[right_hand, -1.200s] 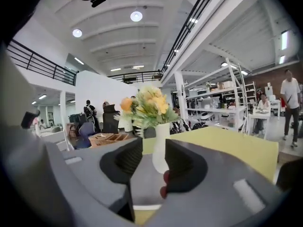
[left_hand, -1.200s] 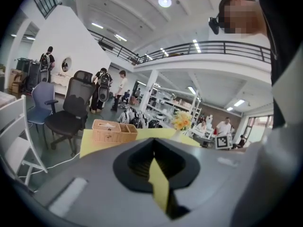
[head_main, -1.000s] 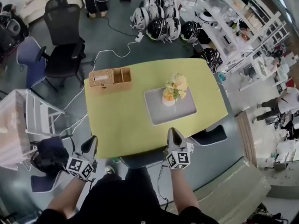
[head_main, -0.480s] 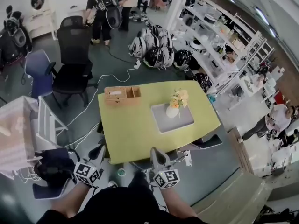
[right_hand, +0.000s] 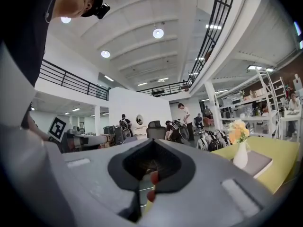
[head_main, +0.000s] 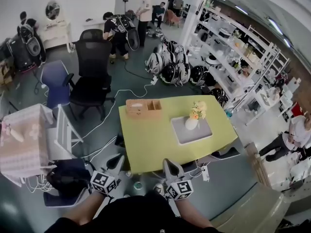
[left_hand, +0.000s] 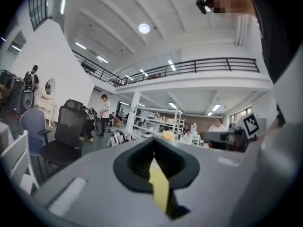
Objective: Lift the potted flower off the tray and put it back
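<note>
Left tongs [head_main: 119, 159]: clenched, nothing between the two grey jaws; in the left gripper view [left_hand: 152, 141] they meet at the tip. I hold them off the near edge of the table, towards its left corner.
Right tongs [head_main: 168, 164]: clenched as well and empty; the right gripper view [right_hand: 151, 143] shows the jaws pressed together. They sit just off the near edge, about mid-way along it.
Potted flower: a small white vase of yellow and cream blooms [head_main: 193, 118] stands upright on the tray, towards its far left part, well apart from both tongs. From the right tongs it shows ahead and to the right [right_hand: 240, 145].
Tray: a flat grey rectangular tray [head_main: 197, 136] lies on the right half of the table; its near edge shows in the right gripper view [right_hand: 259, 163].
Table: a yellow-green rectangular top [head_main: 150, 140].
Box: a light wooden open box with compartments [head_main: 143, 107] sits at the far left of the table, apart from the tray.
Surroundings: a black office chair [head_main: 95, 76] and a blue chair [head_main: 56, 79] stand beyond the table on the left; a heap of black-and-white helmets [head_main: 170, 67] lies on the floor farther off.
</note>
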